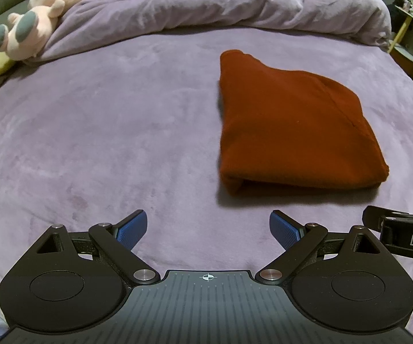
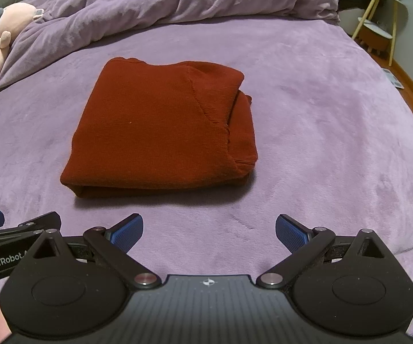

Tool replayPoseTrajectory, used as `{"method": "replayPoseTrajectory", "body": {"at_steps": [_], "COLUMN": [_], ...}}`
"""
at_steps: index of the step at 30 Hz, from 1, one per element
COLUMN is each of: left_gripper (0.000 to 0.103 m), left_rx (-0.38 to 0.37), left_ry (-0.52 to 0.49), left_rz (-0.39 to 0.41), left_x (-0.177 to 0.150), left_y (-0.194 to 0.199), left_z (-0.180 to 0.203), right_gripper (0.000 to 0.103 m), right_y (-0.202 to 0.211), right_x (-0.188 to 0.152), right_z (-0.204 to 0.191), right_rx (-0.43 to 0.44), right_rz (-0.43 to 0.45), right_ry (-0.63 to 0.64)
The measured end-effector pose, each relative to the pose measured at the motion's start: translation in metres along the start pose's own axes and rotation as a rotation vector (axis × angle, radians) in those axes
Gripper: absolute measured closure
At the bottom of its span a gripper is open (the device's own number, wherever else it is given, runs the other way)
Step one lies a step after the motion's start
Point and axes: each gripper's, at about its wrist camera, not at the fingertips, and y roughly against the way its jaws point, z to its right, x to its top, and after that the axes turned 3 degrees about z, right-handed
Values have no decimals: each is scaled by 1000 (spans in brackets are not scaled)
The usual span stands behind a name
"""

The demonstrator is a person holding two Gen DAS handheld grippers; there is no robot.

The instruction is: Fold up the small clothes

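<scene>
A rust-red knit sweater (image 1: 286,126) lies folded into a compact rectangle on the purple bedspread (image 1: 106,143). It also shows in the right wrist view (image 2: 160,126), with a sleeve edge tucked along its right side. My left gripper (image 1: 208,229) is open and empty, held above the bed in front of the sweater and to its left. My right gripper (image 2: 209,232) is open and empty, in front of the sweater's near edge. Each gripper shows at the edge of the other's view, the right one (image 1: 401,229) and the left one (image 2: 14,235).
A bunched purple duvet (image 2: 178,3) lies across the far side of the bed. A pink plush toy (image 1: 37,14) sits at the far left. A yellow-legged side table (image 2: 381,8) stands past the bed's right edge.
</scene>
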Motion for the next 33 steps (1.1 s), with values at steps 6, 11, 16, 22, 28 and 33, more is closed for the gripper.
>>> {"method": "replayPoseTrajectory", "body": {"at_steps": [6, 11, 16, 22, 28, 33], "left_gripper": [7, 7, 7, 7, 7, 7], "left_rx": [-7, -11, -15, -13, -17, -21], "left_ry": [-4, -5, -3, -4, -2, -2], "left_rz": [-1, -8, -6, -7, -14, -16], "left_x": [-1, -1, 0, 0, 0, 1], "left_y": [-2, -3, -3, -4, -5, -5], "left_z": [1, 1, 1, 2, 2, 2], "right_gripper": [4, 4, 4, 4, 4, 4], "right_y": [1, 0, 0, 0, -1, -1], "right_x": [0, 1, 1, 1, 1, 2], "right_z": [-1, -1, -1, -1, 0, 0], "right_rx": [-5, -6, -7, -4, -7, -10], "right_rz": [4, 4, 2, 1, 6, 8], "right_ry": [-4, -4, -4, -1, -1, -7]}}
